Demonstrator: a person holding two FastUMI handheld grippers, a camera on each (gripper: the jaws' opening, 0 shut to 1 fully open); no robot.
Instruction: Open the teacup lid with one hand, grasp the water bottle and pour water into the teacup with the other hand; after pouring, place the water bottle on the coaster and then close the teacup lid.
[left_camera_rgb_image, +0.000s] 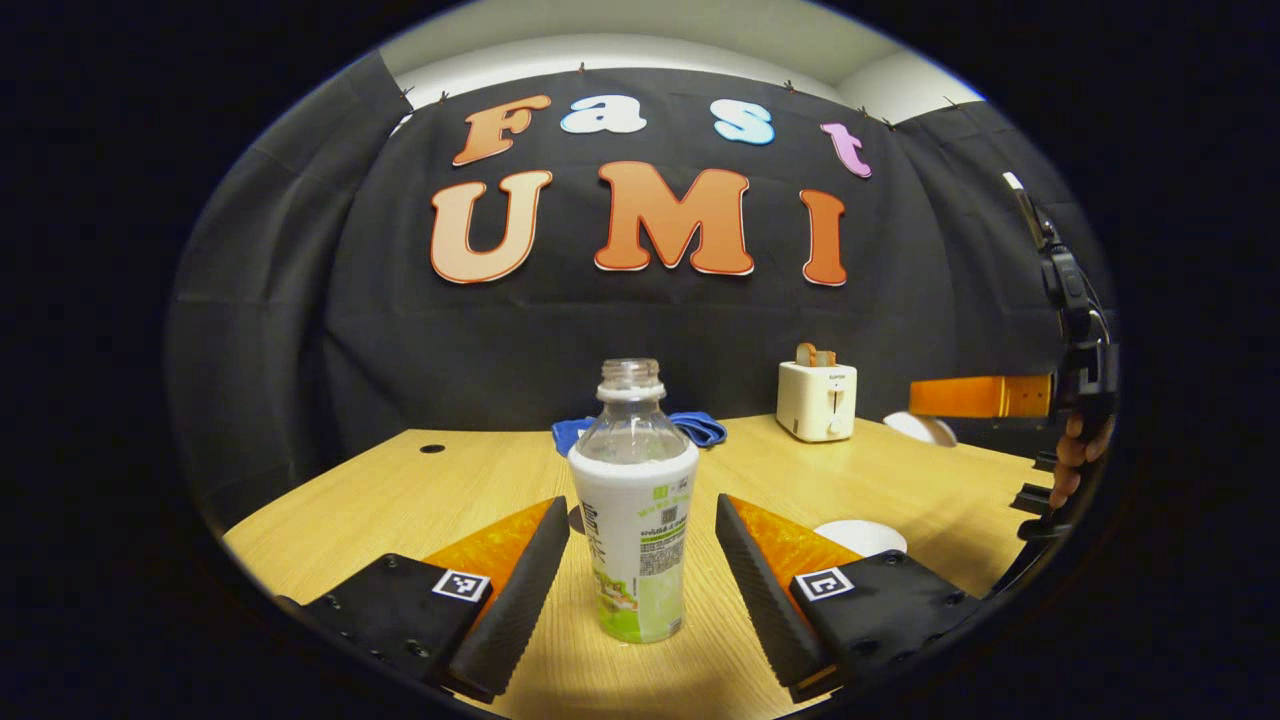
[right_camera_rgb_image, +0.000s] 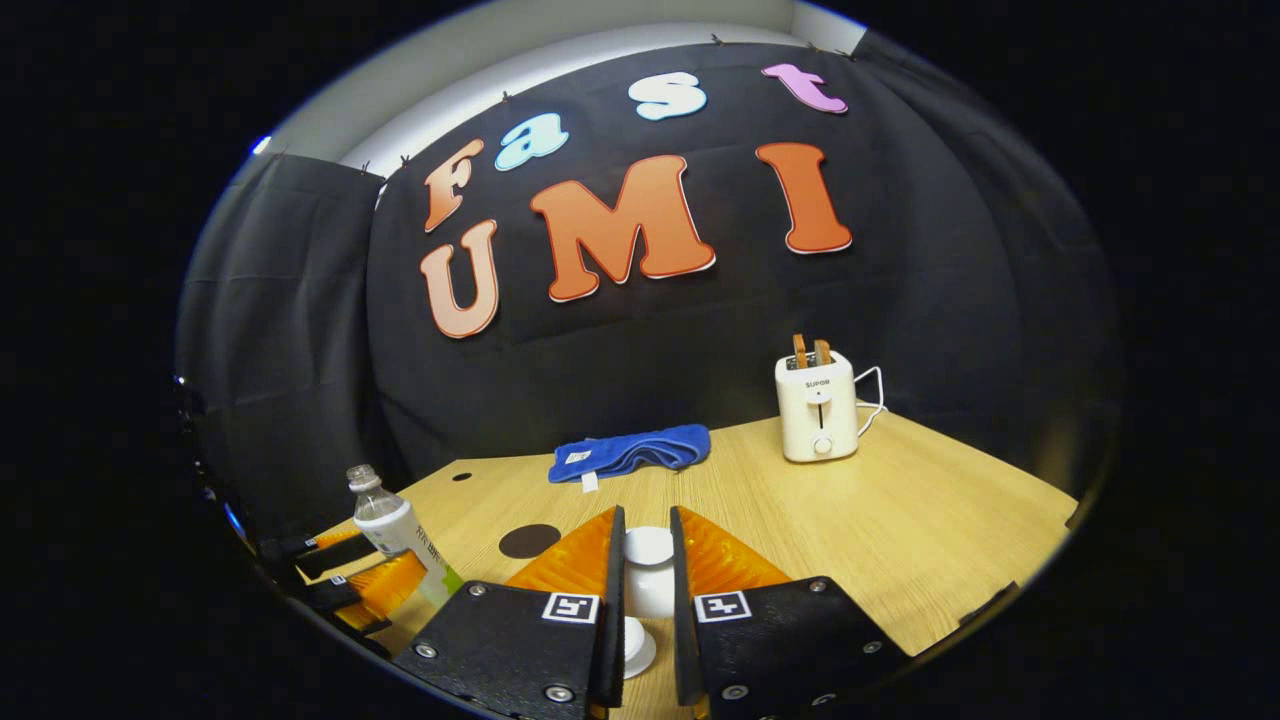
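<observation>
Pale wood-grain table (left_camera_rgb_image: 480, 480) runs back to black cloth draping the booth. On it the water bottle (left_camera_rgb_image: 633, 505) stands upright and capless, clear above a white-and-green label, between the spread fingers of the left gripper (left_camera_rgb_image: 642, 575), which do not touch it. In the right gripper view, the right gripper (right_camera_rgb_image: 645, 590) has its fingers closed on the white teacup lid (right_camera_rgb_image: 649, 546) (the teacup itself mostly hidden below). A dark round coaster (right_camera_rgb_image: 529, 540), blue cloth (right_camera_rgb_image: 630, 450) and white toaster (right_camera_rgb_image: 817, 405) sit farther back.
</observation>
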